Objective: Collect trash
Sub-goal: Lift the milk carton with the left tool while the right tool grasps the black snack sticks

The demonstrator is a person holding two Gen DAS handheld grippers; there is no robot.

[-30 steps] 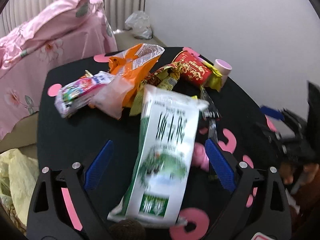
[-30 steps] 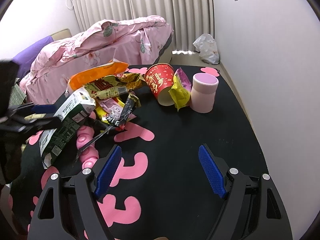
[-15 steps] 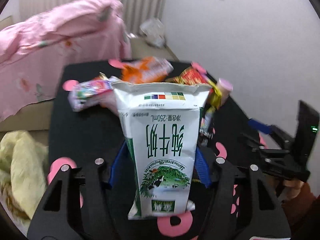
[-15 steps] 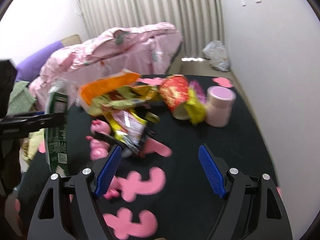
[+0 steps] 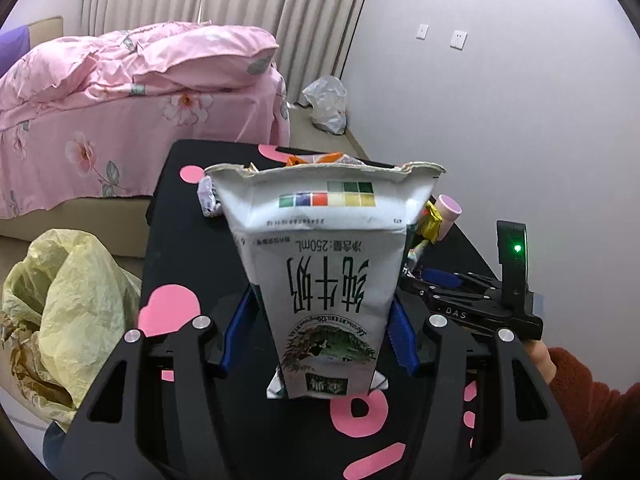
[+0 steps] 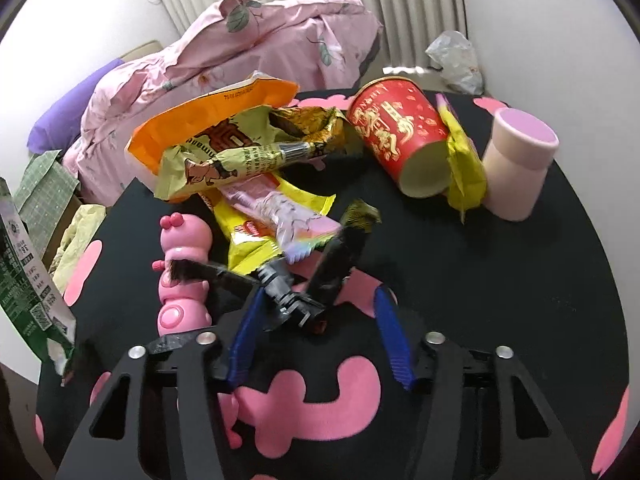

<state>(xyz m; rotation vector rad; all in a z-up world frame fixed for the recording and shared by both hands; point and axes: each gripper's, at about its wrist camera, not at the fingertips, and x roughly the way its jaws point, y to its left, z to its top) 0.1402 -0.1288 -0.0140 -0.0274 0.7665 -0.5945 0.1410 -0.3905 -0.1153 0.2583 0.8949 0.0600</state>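
A white and green milk carton hangs upside down above the black table. My left gripper is shut on it, both blue pads pressing its sides. The carton's edge shows at the left of the right wrist view. My right gripper is low over the trash pile, its jaws closing. A black crumpled wrapper lies between them; the right pad stands apart from it. Behind lie a yellow wrapper, a green wrapper, an orange bag and a tipped red paper cup.
A pink toy lies left of the right gripper. A pink round container stands at the far right of the table. A yellow plastic bag sits open on the floor left of the table. A pink-covered bed is behind.
The left gripper shut on the milk carton and lifted it off the table. The right gripper moved forward and down to the pile, and its jaws narrowed around the black wrapper.
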